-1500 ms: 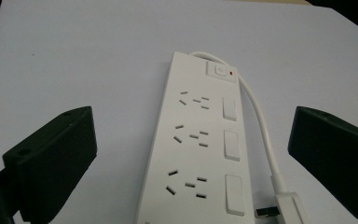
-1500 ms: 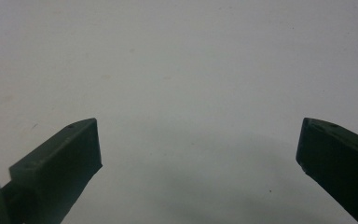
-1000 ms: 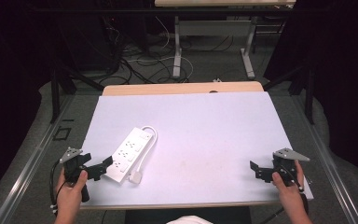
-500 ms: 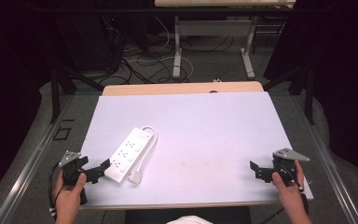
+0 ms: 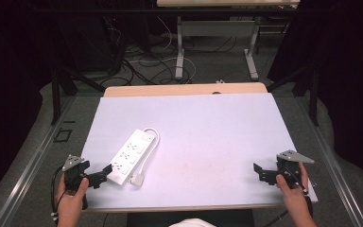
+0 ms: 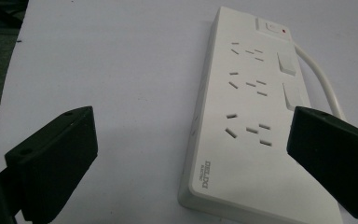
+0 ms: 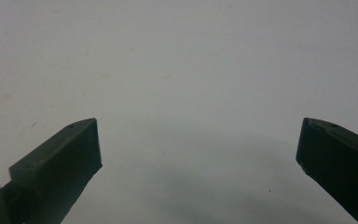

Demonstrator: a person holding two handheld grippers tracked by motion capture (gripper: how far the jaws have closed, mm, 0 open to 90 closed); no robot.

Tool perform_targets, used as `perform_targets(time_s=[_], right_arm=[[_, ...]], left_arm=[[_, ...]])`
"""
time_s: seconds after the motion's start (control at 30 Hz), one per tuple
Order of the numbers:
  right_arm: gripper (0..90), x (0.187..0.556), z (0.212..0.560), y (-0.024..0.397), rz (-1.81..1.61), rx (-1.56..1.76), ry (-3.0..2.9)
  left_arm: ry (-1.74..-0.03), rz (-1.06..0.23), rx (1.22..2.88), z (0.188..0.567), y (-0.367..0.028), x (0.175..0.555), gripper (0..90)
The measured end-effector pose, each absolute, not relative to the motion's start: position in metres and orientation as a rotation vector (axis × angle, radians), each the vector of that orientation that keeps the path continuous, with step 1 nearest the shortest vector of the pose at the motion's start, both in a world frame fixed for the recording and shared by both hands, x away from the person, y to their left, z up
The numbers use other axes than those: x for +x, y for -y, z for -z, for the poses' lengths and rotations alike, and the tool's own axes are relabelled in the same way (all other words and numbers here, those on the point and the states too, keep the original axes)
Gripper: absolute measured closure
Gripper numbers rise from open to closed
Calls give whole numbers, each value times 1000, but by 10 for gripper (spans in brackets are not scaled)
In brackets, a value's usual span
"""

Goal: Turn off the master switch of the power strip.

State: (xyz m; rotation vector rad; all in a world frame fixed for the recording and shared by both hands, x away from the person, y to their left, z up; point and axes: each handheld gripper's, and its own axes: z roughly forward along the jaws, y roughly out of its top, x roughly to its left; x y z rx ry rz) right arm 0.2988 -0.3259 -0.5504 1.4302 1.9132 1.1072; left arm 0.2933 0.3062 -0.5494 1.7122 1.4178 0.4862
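A white power strip [image 5: 131, 156] lies slantwise on the left part of the pale table top [image 5: 208, 127]. Its cable [image 5: 149, 144] loops back to a white plug [image 5: 137, 179] beside its near end. My left gripper [image 5: 102, 174] is at the table's near left corner, open, with its jaws just short of the strip's near end. In the left gripper view the strip [image 6: 247, 116] lies ahead between the wide-apart jaws of that gripper [image 6: 191, 126], untouched. My right gripper [image 5: 259, 171] is open at the near right corner, and its own view [image 7: 198, 135] has bare table between the jaws.
A wooden strip [image 5: 184, 90] borders the table's far edge. Beyond it are desk legs [image 5: 179, 47] and loose cables [image 5: 142, 61] on the floor. A metal rail [image 5: 33, 161] runs along the floor at the left.
My left gripper has drifted slightly toward the table's near edge. The right gripper and the power strip have not moved.
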Motion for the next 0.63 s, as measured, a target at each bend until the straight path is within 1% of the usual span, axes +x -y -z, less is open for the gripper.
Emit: perform_targets(time_s=[0.63], right_arm=[[0, 299, 550, 327, -1112, 1431, -1918]], left_arm=[[-1422, -488, 1698, 550, -308, 294, 26]])
